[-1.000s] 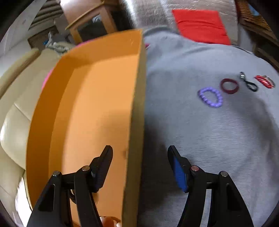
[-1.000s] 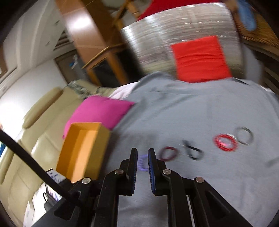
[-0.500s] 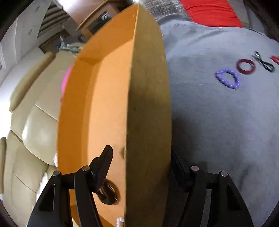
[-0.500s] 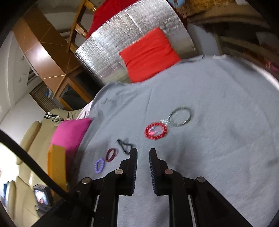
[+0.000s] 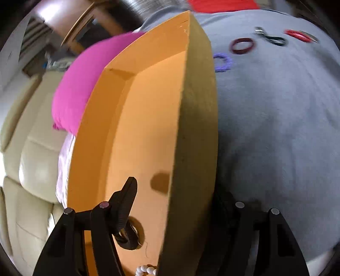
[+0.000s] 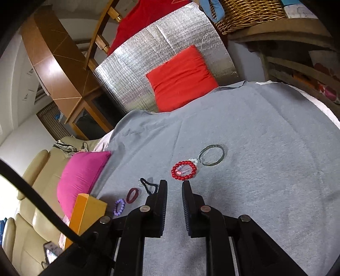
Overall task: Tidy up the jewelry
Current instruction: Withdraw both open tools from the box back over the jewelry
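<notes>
An orange box (image 5: 148,118) stands on the grey cloth; it also shows in the right wrist view (image 6: 85,214). My left gripper (image 5: 174,201) straddles its right wall, one finger (image 5: 125,201) inside and the other hidden outside; whether it clamps the wall is unclear. A dark ring (image 5: 129,235) and white pearls (image 5: 146,270) lie inside the box. My right gripper (image 6: 174,192) hovers above the cloth, jaws slightly apart and empty. Ahead lie a red bead bracelet (image 6: 184,170), a clear bangle (image 6: 211,157), a black loop (image 6: 148,185), a maroon ring (image 6: 132,195) and a purple bracelet (image 6: 119,207).
A pink cushion (image 6: 80,176) lies left of the box against a beige sofa (image 6: 25,212). A red cushion (image 6: 180,78) leans on a silver foil panel (image 6: 136,70) at the back. A wicker basket (image 6: 250,12) sits on shelving at the right.
The box's right wall has come between my left fingers, and the pink cushion has come into view. My right gripper has swung right toward the red bracelet and its jaws have parted a little.
</notes>
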Demonstrator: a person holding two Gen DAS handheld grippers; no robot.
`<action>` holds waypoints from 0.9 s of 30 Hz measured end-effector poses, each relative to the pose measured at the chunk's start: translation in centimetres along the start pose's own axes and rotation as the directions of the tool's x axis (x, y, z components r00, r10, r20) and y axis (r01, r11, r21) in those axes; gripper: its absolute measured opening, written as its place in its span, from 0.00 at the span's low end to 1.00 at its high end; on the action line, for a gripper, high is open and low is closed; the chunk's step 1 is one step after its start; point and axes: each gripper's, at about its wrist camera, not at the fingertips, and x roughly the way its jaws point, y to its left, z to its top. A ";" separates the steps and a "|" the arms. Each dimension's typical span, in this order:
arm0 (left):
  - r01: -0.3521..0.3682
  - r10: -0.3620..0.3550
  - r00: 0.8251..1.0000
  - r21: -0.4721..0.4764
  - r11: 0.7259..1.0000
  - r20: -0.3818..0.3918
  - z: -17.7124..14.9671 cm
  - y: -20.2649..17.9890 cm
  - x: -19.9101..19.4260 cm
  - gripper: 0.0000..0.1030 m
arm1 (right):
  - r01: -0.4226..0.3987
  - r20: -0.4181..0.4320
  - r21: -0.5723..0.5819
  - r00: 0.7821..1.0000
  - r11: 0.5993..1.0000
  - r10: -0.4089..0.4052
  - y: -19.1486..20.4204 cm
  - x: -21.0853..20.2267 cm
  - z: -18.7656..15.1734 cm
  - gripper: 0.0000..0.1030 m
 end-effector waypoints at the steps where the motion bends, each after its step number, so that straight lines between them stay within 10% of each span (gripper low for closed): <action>1: 0.008 -0.008 1.000 -0.033 0.999 -0.006 0.6 0.6 0.3 0.73 | 0.004 0.001 0.000 1.000 1.000 -0.004 -0.2 -0.1 0.0 0.19; 8: 0.048 -0.053 0.998 -0.145 0.988 -0.032 1.5 2.1 0.5 0.74 | -0.004 -0.046 0.008 0.999 1.000 0.004 -1.0 0.8 -0.1 0.23; 15: 0.048 0.003 0.967 -0.194 0.980 0.254 2.4 0.9 -8.3 0.74 | 0.004 -0.117 -0.052 0.993 0.999 -0.011 0.1 2.4 -1.0 0.33; 17: 0.121 -0.052 0.952 -0.214 0.969 0.303 3.1 1.1 -9.3 0.74 | 0.003 -0.130 -0.057 0.991 0.998 -0.010 0.2 2.7 -1.3 0.51; 23: 0.345 -0.300 0.934 -0.271 0.899 0.196 3.8 -0.8 -5.3 0.74 | -0.013 -0.154 -0.063 0.988 0.998 0.003 0.7 3.5 -1.7 0.51; 27: 0.379 -0.343 0.924 -0.290 0.879 0.170 4.6 -1.8 -3.8 0.74 | -0.006 -0.174 -0.082 0.985 0.997 -0.008 1.0 4.2 -2.0 0.51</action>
